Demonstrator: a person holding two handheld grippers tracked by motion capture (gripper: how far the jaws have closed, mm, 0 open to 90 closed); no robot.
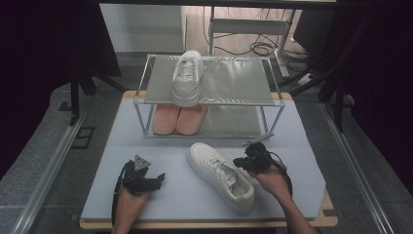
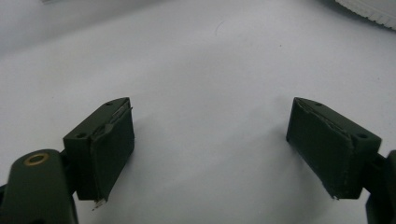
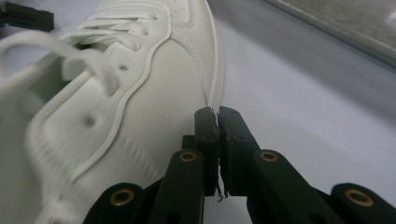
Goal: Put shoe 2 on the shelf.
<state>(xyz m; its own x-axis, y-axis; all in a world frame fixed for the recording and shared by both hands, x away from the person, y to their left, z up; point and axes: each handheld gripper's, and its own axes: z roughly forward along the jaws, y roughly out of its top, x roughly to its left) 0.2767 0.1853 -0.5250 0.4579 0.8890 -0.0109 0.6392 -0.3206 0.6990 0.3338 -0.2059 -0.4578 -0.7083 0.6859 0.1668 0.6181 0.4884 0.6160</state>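
A white sneaker (image 1: 220, 176) lies on the pale table mat, toe toward the rack and heel toward the person. Its side (image 3: 116, 107) looms close in the right gripper view. My right gripper (image 1: 246, 163) sits just right of the shoe's middle; its jaws (image 3: 218, 116) are shut with nothing between them, close by the shoe's sole edge. My left gripper (image 1: 157, 179) rests on the mat to the shoe's left, jaws wide open and empty (image 2: 210, 144). A second white sneaker (image 1: 187, 78) stands on the rack's top shelf.
A two-shelf metal rack (image 1: 146, 90) stands at the back of the table. A pair of salmon-pink shoes (image 1: 178, 118) sits on its lower shelf. A small grey object (image 1: 258, 141) lies in front of the rack's right leg. Bare mat (image 1: 302, 165) lies right of the right hand.
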